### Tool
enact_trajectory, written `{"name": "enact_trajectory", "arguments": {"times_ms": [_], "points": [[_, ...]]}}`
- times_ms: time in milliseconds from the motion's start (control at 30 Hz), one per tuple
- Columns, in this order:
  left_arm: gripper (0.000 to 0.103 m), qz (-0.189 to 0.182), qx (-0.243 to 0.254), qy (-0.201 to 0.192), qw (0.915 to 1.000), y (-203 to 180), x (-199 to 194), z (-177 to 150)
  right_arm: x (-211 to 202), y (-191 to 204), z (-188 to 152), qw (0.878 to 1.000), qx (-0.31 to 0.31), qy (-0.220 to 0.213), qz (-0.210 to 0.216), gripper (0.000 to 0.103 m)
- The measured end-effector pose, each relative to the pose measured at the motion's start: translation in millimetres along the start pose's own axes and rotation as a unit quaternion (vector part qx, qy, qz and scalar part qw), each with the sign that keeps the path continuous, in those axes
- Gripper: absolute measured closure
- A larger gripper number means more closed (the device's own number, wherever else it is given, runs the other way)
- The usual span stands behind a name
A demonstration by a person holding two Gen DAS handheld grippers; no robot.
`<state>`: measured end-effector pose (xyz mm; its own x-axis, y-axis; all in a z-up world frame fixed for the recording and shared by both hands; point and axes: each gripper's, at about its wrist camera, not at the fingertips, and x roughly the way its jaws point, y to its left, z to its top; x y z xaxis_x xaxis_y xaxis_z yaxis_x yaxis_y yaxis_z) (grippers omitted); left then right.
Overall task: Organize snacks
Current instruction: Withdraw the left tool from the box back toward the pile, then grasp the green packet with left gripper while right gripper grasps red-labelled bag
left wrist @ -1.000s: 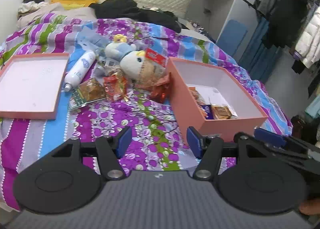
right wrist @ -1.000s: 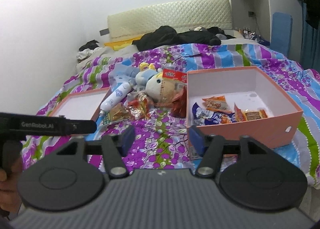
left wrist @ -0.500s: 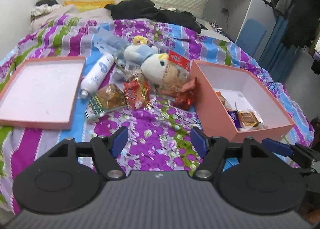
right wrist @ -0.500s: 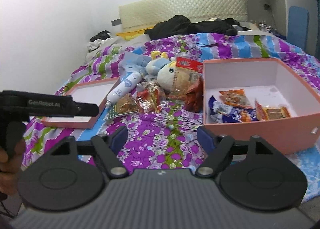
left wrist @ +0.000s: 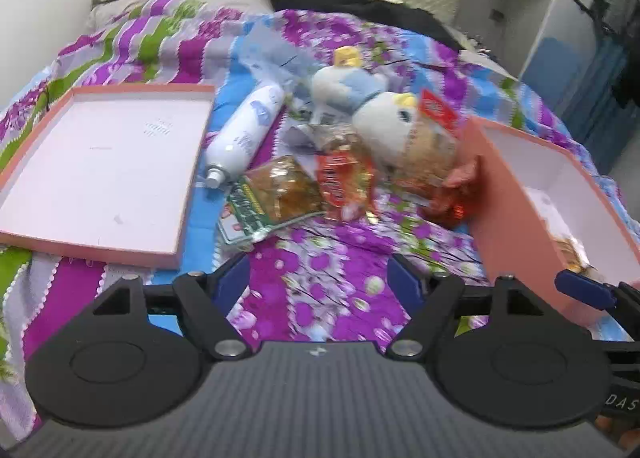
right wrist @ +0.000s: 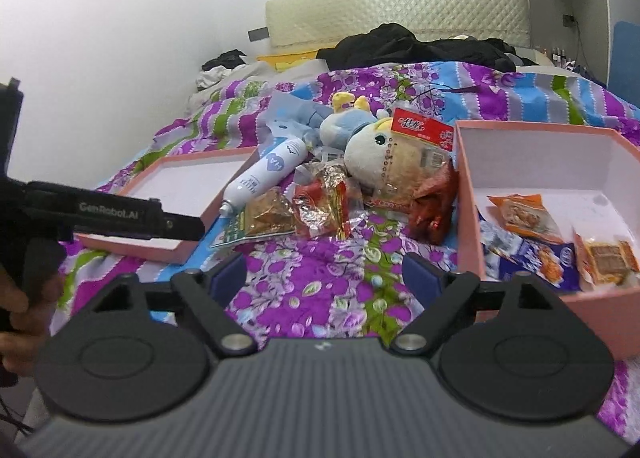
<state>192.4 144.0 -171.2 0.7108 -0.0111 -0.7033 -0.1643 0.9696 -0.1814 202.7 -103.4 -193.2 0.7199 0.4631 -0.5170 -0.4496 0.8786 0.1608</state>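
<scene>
Both claws are released and empty: the left gripper (left wrist: 319, 283) and right gripper (right wrist: 325, 276) hover with jaws wide over the floral bedspread (right wrist: 320, 290), short of the loose snack packets (right wrist: 320, 206) heaped between the lid (left wrist: 100, 162) and the pink box (right wrist: 536, 298), which already holds a few packets. Those crinkly wrappers lie overlapping against a plush toy (right wrist: 372, 150) and a white bottle (right wrist: 268, 174), so a careless close could likely snag two packets or the toy. Foil may also slip from the pads on the soft, yielding bedding.
</scene>
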Motion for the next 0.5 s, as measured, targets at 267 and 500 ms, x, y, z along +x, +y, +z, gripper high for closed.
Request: {"name": "enact_trajectory", "arguments": {"times_ms": [267, 500], "points": [[0.017, 0.016, 0.047, 0.021, 0.9985, 21, 81, 20, 84, -7, 11, 0.999, -0.034, 0.008, -0.007, 0.017], [0.015, 0.022, 0.117, 0.056, 0.9913, 33, 134, 29, 159, -13, 23, 0.999, -0.02, 0.021, 0.022, 0.018]]}}
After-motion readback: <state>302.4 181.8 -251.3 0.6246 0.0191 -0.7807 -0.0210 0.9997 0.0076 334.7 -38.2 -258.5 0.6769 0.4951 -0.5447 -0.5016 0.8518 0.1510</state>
